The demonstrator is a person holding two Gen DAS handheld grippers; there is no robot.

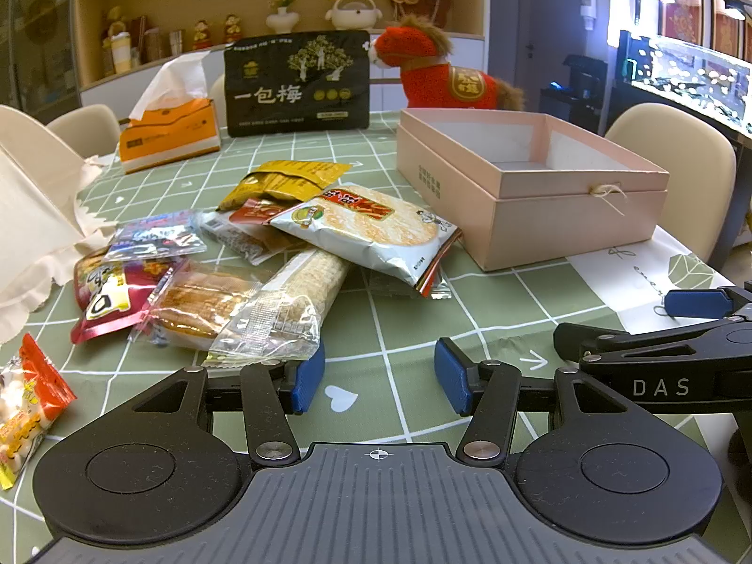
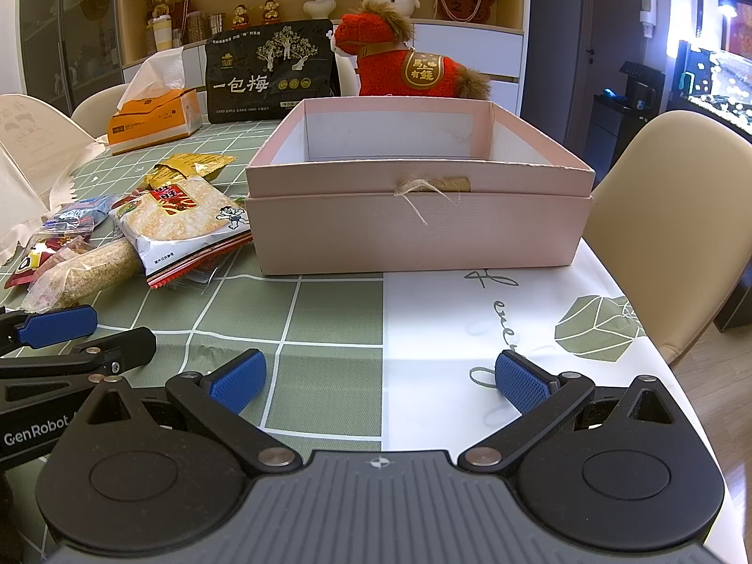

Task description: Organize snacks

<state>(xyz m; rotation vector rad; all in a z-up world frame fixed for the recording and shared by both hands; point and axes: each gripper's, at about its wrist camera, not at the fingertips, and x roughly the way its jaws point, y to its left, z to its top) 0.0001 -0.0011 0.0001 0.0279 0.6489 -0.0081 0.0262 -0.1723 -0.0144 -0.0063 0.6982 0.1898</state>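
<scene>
1. Pink cardboard box (image 2: 418, 230), lid off, sat on the green checked tablecloth (image 2: 329, 310), right of the snacks.
2. Snack pile (image 1: 263, 263) lay left of the box: white rice-cracker packet (image 1: 371, 230) on top with its corner near the box wall, clear-wrapped cracker roll (image 1: 291, 305) and yellow packet (image 1: 286, 181) around it.
3. Left gripper (image 1: 379, 383) hovered near the pile's near edge, jaws spread, nothing between them.
4. Right gripper (image 2: 380, 376) hovered before the box, jaws spread wide, nothing between them.
5. Far side: orange tissue box (image 1: 169, 138), black plum bag (image 1: 298, 84), red plush horse (image 1: 442, 73).
</scene>
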